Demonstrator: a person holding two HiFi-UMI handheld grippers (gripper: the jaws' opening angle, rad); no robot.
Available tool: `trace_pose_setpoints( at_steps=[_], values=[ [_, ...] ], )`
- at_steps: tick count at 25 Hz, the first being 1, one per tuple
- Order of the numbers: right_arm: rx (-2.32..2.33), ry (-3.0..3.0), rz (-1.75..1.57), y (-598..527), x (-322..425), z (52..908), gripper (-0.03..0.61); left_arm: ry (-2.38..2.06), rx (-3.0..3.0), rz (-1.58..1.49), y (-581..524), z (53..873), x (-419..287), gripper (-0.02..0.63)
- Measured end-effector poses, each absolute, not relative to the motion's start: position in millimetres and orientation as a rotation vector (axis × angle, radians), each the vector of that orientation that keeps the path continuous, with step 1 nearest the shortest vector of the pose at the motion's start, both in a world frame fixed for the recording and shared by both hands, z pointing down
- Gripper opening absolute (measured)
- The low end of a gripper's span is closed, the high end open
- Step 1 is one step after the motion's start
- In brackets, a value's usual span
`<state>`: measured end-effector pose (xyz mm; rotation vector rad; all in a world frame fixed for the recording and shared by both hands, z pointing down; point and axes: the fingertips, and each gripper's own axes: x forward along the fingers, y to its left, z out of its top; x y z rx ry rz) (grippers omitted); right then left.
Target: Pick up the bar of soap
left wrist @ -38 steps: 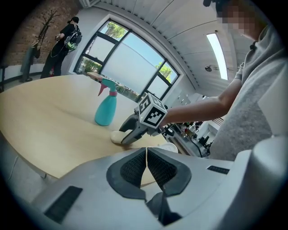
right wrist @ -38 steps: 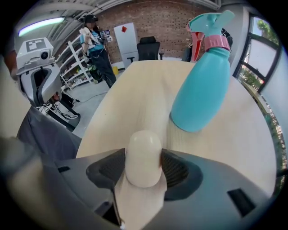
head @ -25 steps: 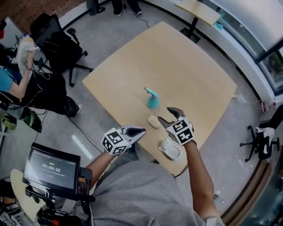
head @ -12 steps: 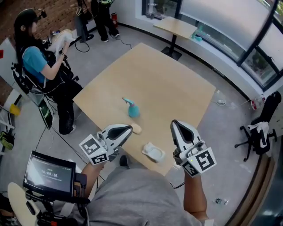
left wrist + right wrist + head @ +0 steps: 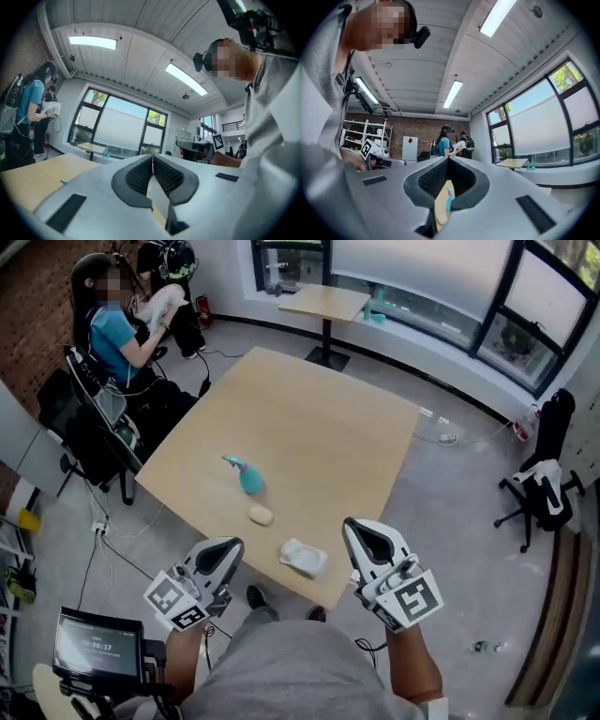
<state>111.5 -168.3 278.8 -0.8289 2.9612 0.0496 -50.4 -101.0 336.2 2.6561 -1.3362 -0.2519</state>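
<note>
My left claw (image 5: 228,545) is closed, its dark ribbed pads meeting tip to tip inside the smooth white shells, and my right claw (image 5: 360,528) is closed the same way, the textured black pads pressed together with nothing gripped. Both hang off the near edge of the tabletop (image 5: 319,418), close to my grey shirt, each with its black-and-white marker cube behind it. The bar of soap (image 5: 260,515) lies on the pale wood-grain tabletop, a small cream oval with soft rounded edges, apart from both claws. Just beyond it stands a teal plastic spray bottle (image 5: 247,477) with a curved nozzle. Near the table's edge, between the soap and my right claw, rests a white soap dish (image 5: 304,559), a rounded rectangle with a shallow hollow. The tabletop is a broad matte slab with rounded corners, standing on a grey floor.
</note>
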Motion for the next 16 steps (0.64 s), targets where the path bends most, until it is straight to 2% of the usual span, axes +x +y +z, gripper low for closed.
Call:
trace_pose_setpoints(
  at_steps=[9,16],
  values=[
    [-0.960,2.968,0.031,-113.8,130.9,294.1,0.005,-1.355,2.687,-0.238,-35.8,333.7,-68.3,0.008],
    [-1.099,2.950,0.007,-31.9,106.4,304.3,0.005,-1.286,2.735,-0.230,57.7,339.2,-104.6,0.008]
  ],
)
